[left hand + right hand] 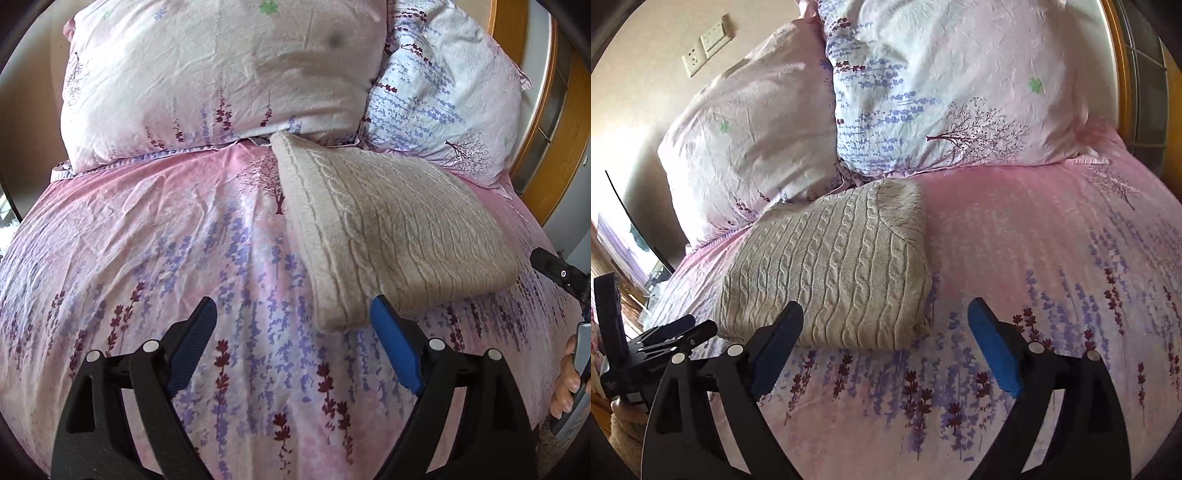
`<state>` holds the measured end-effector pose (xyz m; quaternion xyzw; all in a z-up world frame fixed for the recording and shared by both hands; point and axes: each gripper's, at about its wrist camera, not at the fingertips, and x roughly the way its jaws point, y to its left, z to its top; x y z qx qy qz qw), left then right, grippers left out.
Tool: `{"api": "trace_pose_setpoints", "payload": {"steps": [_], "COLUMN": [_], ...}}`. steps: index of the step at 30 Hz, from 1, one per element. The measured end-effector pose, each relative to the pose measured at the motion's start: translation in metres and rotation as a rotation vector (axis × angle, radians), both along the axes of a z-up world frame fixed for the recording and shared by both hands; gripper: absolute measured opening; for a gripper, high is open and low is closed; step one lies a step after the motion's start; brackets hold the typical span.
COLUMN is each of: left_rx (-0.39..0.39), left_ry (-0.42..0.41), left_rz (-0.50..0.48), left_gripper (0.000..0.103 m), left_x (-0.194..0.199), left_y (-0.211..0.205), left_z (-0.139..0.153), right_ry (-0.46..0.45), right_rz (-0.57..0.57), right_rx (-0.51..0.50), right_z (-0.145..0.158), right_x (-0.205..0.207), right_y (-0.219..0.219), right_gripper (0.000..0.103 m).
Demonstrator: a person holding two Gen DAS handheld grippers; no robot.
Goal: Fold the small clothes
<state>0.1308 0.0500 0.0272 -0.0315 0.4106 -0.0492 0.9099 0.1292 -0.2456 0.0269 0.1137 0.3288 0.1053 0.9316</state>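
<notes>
A cream cable-knit sweater (pixel 391 229) lies folded into a thick rectangle on the pink floral bedspread (pixel 166 240), its far end against the pillows. My left gripper (pixel 293 306) is open and empty, just short of the sweater's near left corner. The sweater shows in the right wrist view (pixel 842 269) too. My right gripper (pixel 886 308) is open and empty over the sweater's near right corner. The left gripper (pixel 679 328) appears at the left edge of the right wrist view; the right gripper's tip (pixel 554 266) shows at the right edge of the left wrist view.
Two floral pillows (pixel 221 74) (pixel 443 99) lean at the head of the bed. A wooden headboard (pixel 539 110) stands at the right. A wall with a socket and switch (pixel 705 44) is at the left.
</notes>
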Motion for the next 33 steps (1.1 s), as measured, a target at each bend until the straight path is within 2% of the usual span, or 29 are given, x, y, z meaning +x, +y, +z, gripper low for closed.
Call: {"api": "trace_pose_setpoints", "payload": {"steps": [1,4,7,17,22,30,33], "left_rx": [0.012,0.071,0.09,0.119,0.157,0.106,0.109], "left_ry": [-0.011,-0.035,-0.034,0.024,0.068,0.099,0.098], "left_rz": [0.009,0.036,0.03,0.03,0.038,0.045,0.043], "left_gripper": [0.089,0.097,0.1,0.101,0.101,0.101,0.101], "left_x": [-0.004,-0.017,-0.023,-0.021,-0.016,-0.012,-0.012], "left_y": [0.001,-0.002,-0.008,-0.022,-0.024,-0.016,-0.017], "left_z": [0.001,0.001,-0.003,-0.024,-0.029,-0.032,-0.032], "right_ry": [-0.016,-0.064,-0.039,0.06,0.056,0.121,0.141], "right_rz": [-0.021,-0.064,-0.06,-0.019,-0.034,-0.006,-0.009], "right_rx": [-0.039,-0.128,-0.167,-0.232,-0.29,-0.342,-0.346], "right_z": [0.001,0.003,-0.001,-0.032,-0.04,-0.047,-0.048], "right_x": [-0.005,-0.017,-0.02,-0.022,-0.024,-0.018,-0.016], "right_y": [0.003,0.011,0.019,0.041,0.049,0.057,0.058], "right_gripper": [0.102,0.102,0.102,0.102,0.102,0.102,0.102]}}
